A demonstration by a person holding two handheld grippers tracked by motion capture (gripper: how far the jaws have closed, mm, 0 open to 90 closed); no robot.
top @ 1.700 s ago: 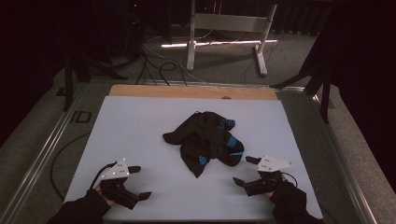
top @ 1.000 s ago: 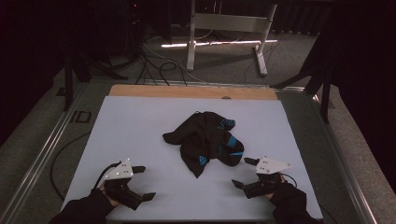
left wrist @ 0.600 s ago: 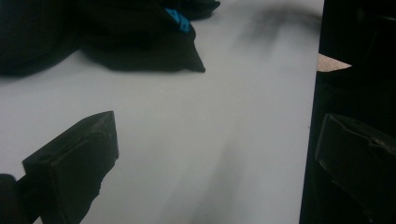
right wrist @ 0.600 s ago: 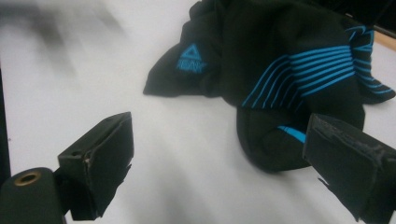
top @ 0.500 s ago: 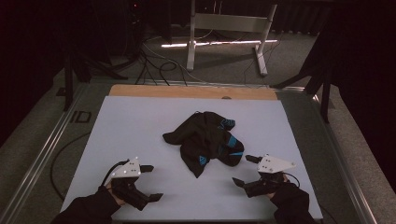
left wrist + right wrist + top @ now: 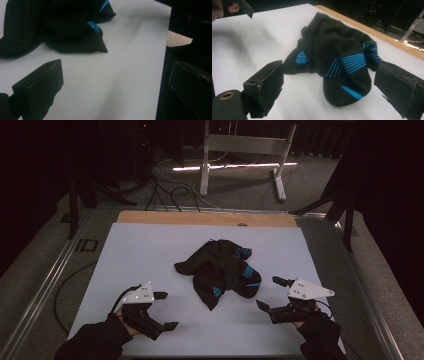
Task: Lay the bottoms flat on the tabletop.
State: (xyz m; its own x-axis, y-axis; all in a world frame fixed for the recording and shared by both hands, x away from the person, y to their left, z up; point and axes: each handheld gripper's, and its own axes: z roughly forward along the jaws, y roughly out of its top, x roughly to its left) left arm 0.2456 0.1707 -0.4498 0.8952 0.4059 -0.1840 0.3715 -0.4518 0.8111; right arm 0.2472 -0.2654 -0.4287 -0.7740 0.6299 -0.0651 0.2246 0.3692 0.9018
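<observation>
A heap of black socks with blue stripes (image 6: 220, 270) lies in the middle of the white table top (image 6: 150, 250). My left gripper (image 6: 165, 311) rests near the front left, open, its jaws pointing right toward the heap with nothing between them. In the left gripper view the socks (image 6: 50, 27) lie at the upper left, beyond the jaws. My right gripper (image 6: 272, 295) stands open at the front right, close to the heap's right edge. The right gripper view has the socks (image 6: 337, 55) just ahead of its spread jaws, blue logo and stripes facing up.
A wooden strip (image 6: 205, 218) borders the table's far edge. Metal rails (image 6: 40, 290) run along both sides. Behind the table stand a white frame (image 6: 240, 150) and loose cables (image 6: 165, 185) on the floor. The left gripper's jaw tip (image 6: 244, 6) shows at the right gripper view's top left.
My left gripper has slid right along the front edge, closer to the socks. The right gripper shifted slightly. The socks have not moved.
</observation>
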